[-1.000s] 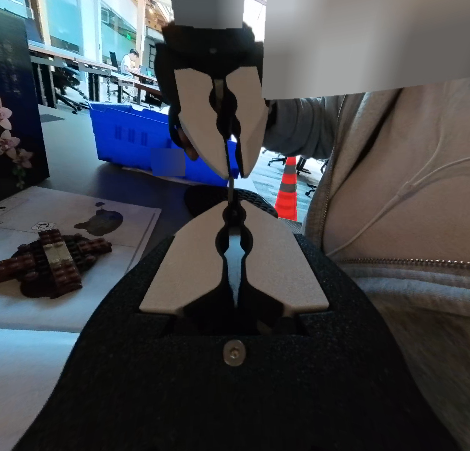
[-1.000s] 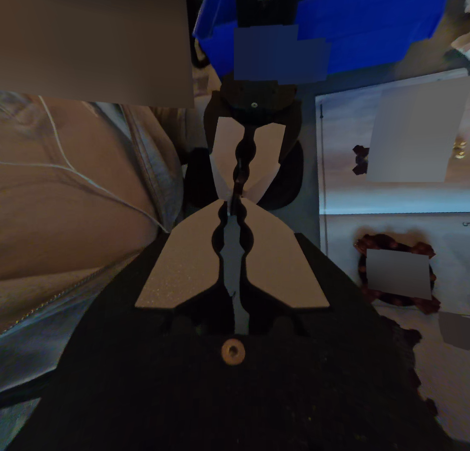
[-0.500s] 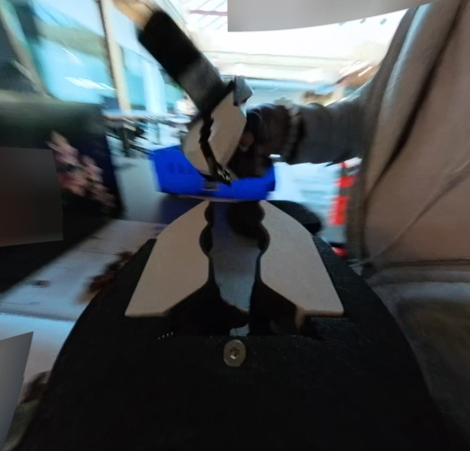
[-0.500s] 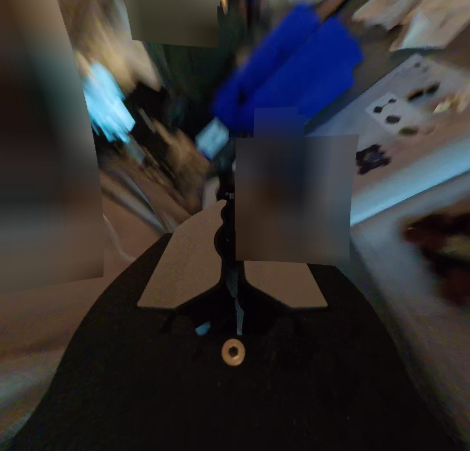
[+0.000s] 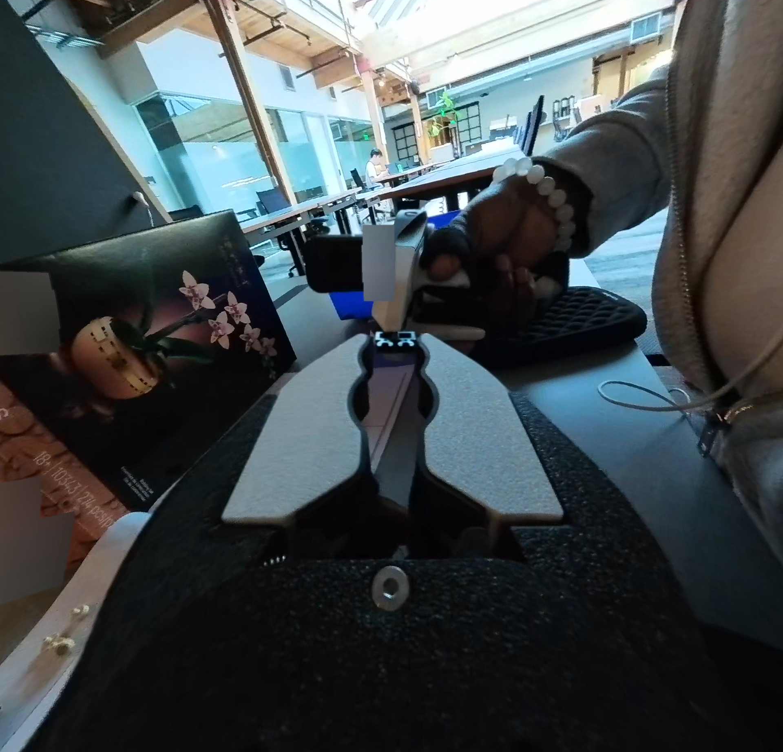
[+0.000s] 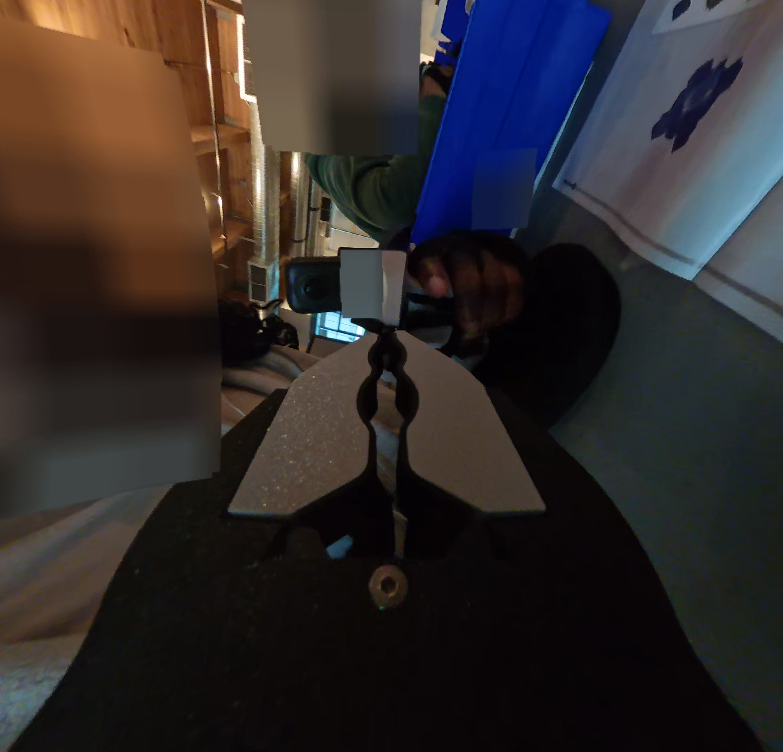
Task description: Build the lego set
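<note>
- Where the left tool [image 5: 398,344] reaches out over the grey desk [image 5: 593,392], its two pale fingers stand a little apart, and a small black piece [image 5: 397,342] with white marks on its face sits pinched between their tips.
- Right at that piece, the right tool [image 6: 384,335] comes in turned on its side, one pale finger pointing down onto it. Its own camera shows the tips drawn together. Something dark sits at them, but I cannot tell whether it is gripped.
- Gripping the right tool's handle is a hand [image 5: 508,244] wearing a bracelet of white beads, the grey sleeve of a zipped hoodie behind it.
- Just beside the left tool, toward the person's body, a thin white cord [image 5: 635,397] lies looped on the desk.
- On the other side of the left tool stands a dark box [image 5: 169,350] with pink-and-white orchids printed on it, tilted back.
- Behind the hand lies a black mesh cushion [image 5: 572,325], flat on the desk.
- Beyond the two tools sits a blue bin [image 6: 508,117], and near it a white printed sheet [image 6: 678,138] with dark shapes on it.
- Farther off, long tables run down the hall, and a seated person [image 5: 375,168] works at one of them.
</note>
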### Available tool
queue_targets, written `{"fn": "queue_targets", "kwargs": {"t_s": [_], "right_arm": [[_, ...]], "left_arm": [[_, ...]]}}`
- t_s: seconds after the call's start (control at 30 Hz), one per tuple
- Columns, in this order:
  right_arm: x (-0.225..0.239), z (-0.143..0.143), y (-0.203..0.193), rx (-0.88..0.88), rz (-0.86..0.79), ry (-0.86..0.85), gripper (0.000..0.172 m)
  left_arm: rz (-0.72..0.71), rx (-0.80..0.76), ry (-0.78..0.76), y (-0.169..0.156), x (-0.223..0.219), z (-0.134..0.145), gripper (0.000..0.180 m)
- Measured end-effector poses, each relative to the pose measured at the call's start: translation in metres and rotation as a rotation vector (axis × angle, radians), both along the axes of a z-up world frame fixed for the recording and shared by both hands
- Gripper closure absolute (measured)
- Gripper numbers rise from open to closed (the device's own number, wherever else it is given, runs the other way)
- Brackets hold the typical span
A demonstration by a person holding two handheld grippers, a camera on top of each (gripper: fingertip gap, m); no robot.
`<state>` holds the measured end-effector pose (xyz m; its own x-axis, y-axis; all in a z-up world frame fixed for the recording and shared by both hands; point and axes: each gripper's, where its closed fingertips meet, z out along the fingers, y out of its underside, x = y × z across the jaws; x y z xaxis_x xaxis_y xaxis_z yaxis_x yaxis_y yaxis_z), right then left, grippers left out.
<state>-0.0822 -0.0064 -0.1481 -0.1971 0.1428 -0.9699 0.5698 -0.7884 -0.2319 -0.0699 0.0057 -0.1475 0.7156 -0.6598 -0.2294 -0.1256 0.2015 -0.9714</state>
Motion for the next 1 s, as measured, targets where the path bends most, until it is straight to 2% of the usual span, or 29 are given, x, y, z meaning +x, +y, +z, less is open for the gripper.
{"fn": "queue_targets", "kwargs": {"t_s": [0.17,0.27,0.33,0.4,0.47,0.53,0.57,0.6,0.63,0.67,0.77,0.87,0.93,1.0], "right_arm": [[0.000,0.002,-0.002,0.013,0.010,0.034,0.171],[0.000,0.014,-0.002,0.118,0.062,0.115,0.155],[-0.003,0.019,0.003,0.327,0.073,0.178,0.149],[-0.011,0.019,0.013,0.630,0.084,0.243,0.142],[-0.027,0.012,0.026,0.931,0.109,0.262,0.117],[-0.049,0.010,0.038,1.193,0.113,0.302,0.108],[-0.063,0.010,0.047,1.313,0.101,0.309,0.113],[-0.078,0.008,0.058,1.427,0.084,0.291,0.128],[-0.093,0.007,0.065,1.509,0.085,0.279,0.142],[-0.108,0.006,0.066,1.552,0.106,0.282,0.147],[-0.152,-0.027,0.074,1.569,0.239,0.121,0.147],[-0.182,-0.070,0.071,1.547,0.413,0.045,0.158],[-0.192,-0.094,0.075,1.612,0.514,0.002,0.160],[-0.199,-0.107,0.081,1.704,0.581,-0.026,0.157]], "left_arm": [[-0.013,-0.002,-0.012,-0.001,0.000,0.001,0.165],[-0.012,-0.016,-0.077,-0.003,-0.006,0.006,0.165],[0.013,-0.030,-0.122,-0.005,-0.016,0.009,0.165],[0.062,-0.047,-0.147,-0.006,-0.029,0.009,0.165],[0.086,-0.048,-0.195,-0.008,-0.039,0.014,0.165],[0.114,-0.070,-0.214,-0.009,-0.046,0.013,0.165],[0.124,-0.073,-0.215,-0.011,-0.049,0.013,0.165],[0.125,-0.071,-0.223,-0.014,-0.049,0.014,0.165],[0.120,-0.067,-0.237,-0.016,-0.049,0.015,0.165],[0.114,-0.066,-0.247,-0.019,-0.049,0.016,0.165],[0.112,-0.062,-0.249,-0.020,-0.048,0.014,0.165],[0.106,-0.067,-0.262,-0.020,-0.049,0.014,0.165],[0.103,-0.061,-0.271,-0.021,-0.050,0.015,0.165],[0.105,-0.061,-0.280,-0.021,-0.051,0.015,0.165]]}}
